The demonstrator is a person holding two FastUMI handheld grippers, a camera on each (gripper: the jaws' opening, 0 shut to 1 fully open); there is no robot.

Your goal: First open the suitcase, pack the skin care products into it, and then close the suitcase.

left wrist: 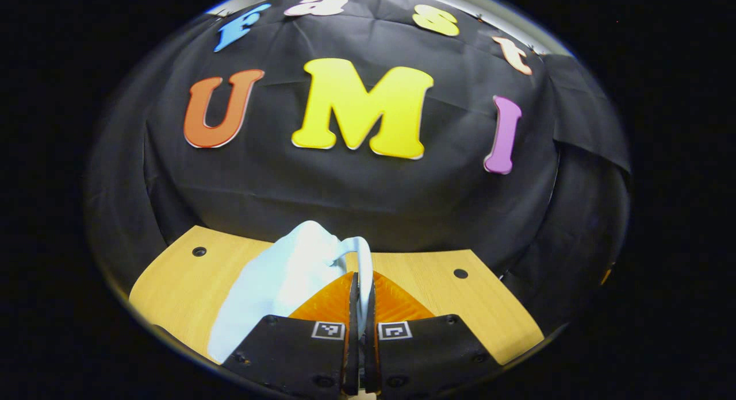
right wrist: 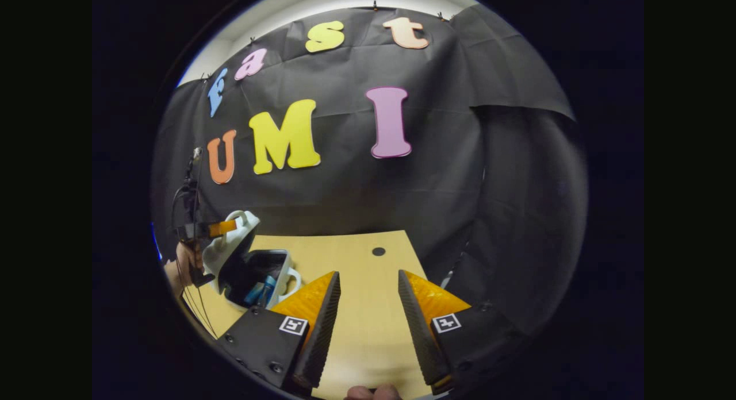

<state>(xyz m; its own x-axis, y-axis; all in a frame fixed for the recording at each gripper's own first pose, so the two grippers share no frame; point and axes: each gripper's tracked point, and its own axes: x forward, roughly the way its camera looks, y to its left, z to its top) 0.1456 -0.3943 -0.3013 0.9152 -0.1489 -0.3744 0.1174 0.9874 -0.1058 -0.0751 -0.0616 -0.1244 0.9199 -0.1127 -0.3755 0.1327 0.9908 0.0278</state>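
In the left gripper view, the left tool (left wrist: 361, 299) sits at the bottom centre of the frame, its two fingers pressed nearly together and pinching the thin white handle loop (left wrist: 363, 256) of the suitcase lid (left wrist: 276, 282). The lid rises as a pale, curved shell from the lower left toward the centre, just beyond the fingertips. Behind it lies the wooden bench (left wrist: 190, 273), with a dark hole at its left and another at its right.

In the right gripper view, the right tool (right wrist: 368, 285) fills the lower centre, its fingers spread wide with bare bench (right wrist: 368, 331) between them, touching nothing. A fingertip of the holding hand (right wrist: 371, 393) peeks in at the bottom edge. Farther off, at the lower left of the frame, the small white suitcase (right wrist: 284, 276) stands open on the bench, its lid tilted up and back. Blue skin care products (right wrist: 261, 291) lie in its dark interior. The other tool grips the lid's handle at the left edge, level and reaching in from the left, with the person's hand (right wrist: 181, 259) behind it and cables trailing below.
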